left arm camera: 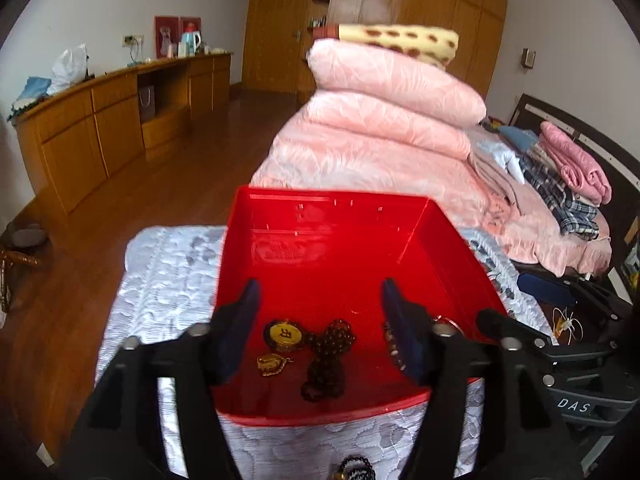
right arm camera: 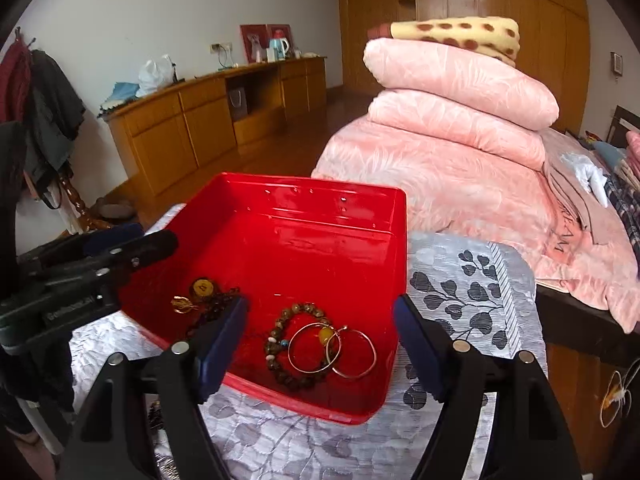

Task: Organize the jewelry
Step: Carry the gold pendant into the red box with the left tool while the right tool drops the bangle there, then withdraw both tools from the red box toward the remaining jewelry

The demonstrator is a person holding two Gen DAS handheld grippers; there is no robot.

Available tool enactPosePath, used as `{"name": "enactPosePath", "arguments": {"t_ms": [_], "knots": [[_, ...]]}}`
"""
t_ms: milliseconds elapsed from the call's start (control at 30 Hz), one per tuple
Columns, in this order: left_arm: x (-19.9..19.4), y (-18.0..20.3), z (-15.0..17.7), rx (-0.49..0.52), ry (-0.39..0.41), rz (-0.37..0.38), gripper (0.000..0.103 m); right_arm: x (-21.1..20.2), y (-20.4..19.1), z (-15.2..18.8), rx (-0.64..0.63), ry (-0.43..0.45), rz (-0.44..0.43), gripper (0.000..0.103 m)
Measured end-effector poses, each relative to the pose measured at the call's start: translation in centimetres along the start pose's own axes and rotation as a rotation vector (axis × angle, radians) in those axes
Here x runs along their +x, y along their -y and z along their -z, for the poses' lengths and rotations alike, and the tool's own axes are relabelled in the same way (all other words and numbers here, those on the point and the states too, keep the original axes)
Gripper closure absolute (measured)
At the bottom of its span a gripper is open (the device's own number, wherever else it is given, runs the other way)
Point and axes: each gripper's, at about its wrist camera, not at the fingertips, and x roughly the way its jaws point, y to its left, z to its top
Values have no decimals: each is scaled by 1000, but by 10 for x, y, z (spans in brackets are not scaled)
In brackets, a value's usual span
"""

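A red plastic tray [left arm camera: 332, 216] [right arm camera: 304, 192] lies on a grey patterned cloth. In it are a round gold pendant [left arm camera: 285, 334] [right arm camera: 202, 287], a small gold charm [left arm camera: 272, 364] [right arm camera: 184, 304], a dark bead string [left arm camera: 326, 360], a beaded bracelet [right arm camera: 280, 354] and two silver bangles [right arm camera: 352, 350]. My left gripper [left arm camera: 320, 332] is open and empty above the tray's near left part. My right gripper [right arm camera: 320, 344] is open and empty above the near right part, over the bangles. Another dark bead piece [left arm camera: 354, 468] lies on the cloth in front of the tray.
The grey cloth [right arm camera: 460, 292] covers a small table next to a bed with stacked pink quilts [left arm camera: 384, 120] [right arm camera: 452, 120]. A wooden sideboard [left arm camera: 100, 120] stands along the left wall. Clothes hang on a rack [right arm camera: 36, 112] at far left.
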Motion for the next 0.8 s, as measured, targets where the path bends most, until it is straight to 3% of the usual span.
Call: {"name": "enactPosePath", "arguments": {"t_ms": [267, 500, 800], "knots": [[-59, 0, 18, 29, 81, -33, 16, -45, 0, 27, 18, 47, -6, 14], [-97, -10, 60, 6, 84, -60, 10, -67, 9, 72, 92, 11, -8, 10], [-113, -19, 112, -38, 34, -71, 8, -70, 13, 118, 155, -70, 46, 6]]}}
